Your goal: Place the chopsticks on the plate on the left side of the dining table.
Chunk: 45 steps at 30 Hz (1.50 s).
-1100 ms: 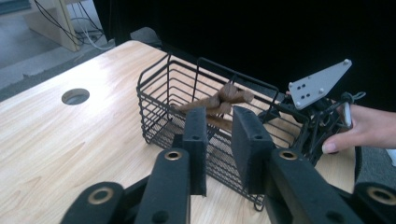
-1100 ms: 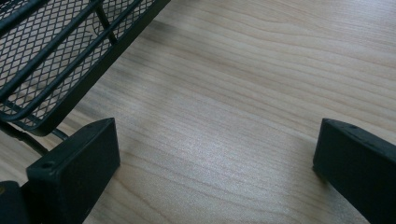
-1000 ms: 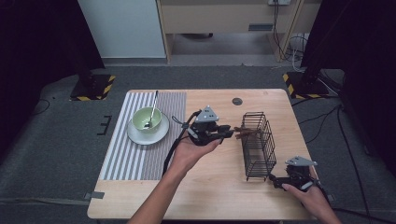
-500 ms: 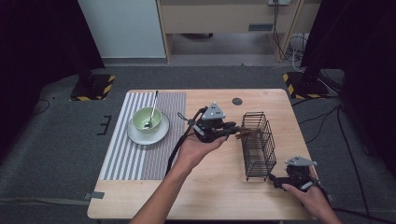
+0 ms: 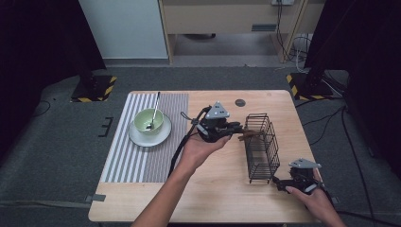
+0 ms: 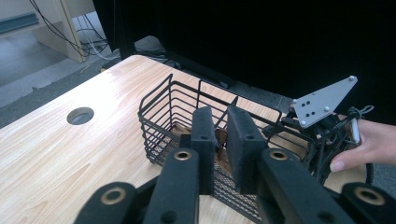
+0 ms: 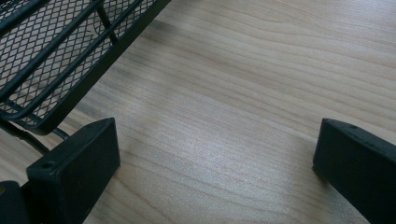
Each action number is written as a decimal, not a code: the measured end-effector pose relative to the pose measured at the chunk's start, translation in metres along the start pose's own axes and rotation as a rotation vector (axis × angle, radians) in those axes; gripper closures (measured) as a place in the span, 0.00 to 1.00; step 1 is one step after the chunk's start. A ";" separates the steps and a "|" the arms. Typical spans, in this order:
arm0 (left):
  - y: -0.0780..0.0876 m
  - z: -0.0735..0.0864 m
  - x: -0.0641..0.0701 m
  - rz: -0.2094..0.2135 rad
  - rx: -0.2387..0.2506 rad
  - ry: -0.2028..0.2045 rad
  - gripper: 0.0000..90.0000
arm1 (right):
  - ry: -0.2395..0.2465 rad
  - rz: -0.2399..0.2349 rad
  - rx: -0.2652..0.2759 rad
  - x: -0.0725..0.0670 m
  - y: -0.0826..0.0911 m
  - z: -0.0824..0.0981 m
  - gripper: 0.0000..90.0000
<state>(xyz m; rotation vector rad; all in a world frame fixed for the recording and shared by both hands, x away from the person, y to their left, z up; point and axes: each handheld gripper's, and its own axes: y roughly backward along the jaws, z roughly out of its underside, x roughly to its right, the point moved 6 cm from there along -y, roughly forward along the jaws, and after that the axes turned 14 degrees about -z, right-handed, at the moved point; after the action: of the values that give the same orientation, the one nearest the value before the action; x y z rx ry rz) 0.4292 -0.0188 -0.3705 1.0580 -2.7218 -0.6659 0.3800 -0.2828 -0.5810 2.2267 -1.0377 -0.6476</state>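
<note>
Left tongs (image 6: 218, 140) clamped on brown piece (image 6: 220, 138), right tongs (image 7: 215, 154) wide.

Brown thing (image 6: 221, 138) between the left gripper (image 6: 219, 135) jaws was mostly hidden by the jaws and the wire basket (image 6: 159, 116); too little showed to tell what it was. In the high view it was too small to identify. Right gripper (image 7: 215, 154) jaws were cut off by the bottom and right edges of its view, the basket by the top-left corner. Person's forearms were cut off at the high view's bottom edge.
</note>
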 end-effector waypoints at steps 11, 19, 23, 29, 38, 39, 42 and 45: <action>-0.002 -0.008 -0.008 -0.018 0.008 0.014 0.93 | 0.001 0.000 0.000 0.000 0.000 0.000 0.01; -0.009 -0.006 -0.015 -0.038 -0.016 0.026 0.85 | 0.001 0.000 0.000 0.000 0.000 0.000 0.01; -0.014 -0.006 -0.014 -0.039 -0.033 0.032 0.79 | -0.002 0.000 0.002 0.000 0.000 0.000 0.01; -0.021 -0.004 -0.013 -0.030 -0.064 0.028 0.78 | 0.001 -0.002 0.001 0.000 0.000 0.000 0.01; -0.027 -0.004 -0.009 -0.005 -0.085 0.030 0.86 | 0.003 -0.004 0.001 -0.001 0.000 0.000 0.01; -0.027 -0.005 -0.008 -0.006 -0.085 0.029 0.87 | 0.000 -0.005 0.001 -0.001 0.000 0.000 0.01; -0.026 -0.004 -0.007 0.001 -0.088 0.022 0.90 | 0.001 -0.005 0.002 -0.001 0.000 0.000 0.01; -0.026 -0.005 -0.007 0.001 -0.089 0.022 0.91 | 0.003 -0.007 0.001 -0.001 0.000 0.000 0.01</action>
<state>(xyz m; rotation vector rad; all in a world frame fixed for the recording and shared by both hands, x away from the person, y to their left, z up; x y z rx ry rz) 0.4518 -0.0329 -0.3781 1.0374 -2.6472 -0.7632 0.3796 -0.2818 -0.5809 2.2324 -1.0295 -0.6473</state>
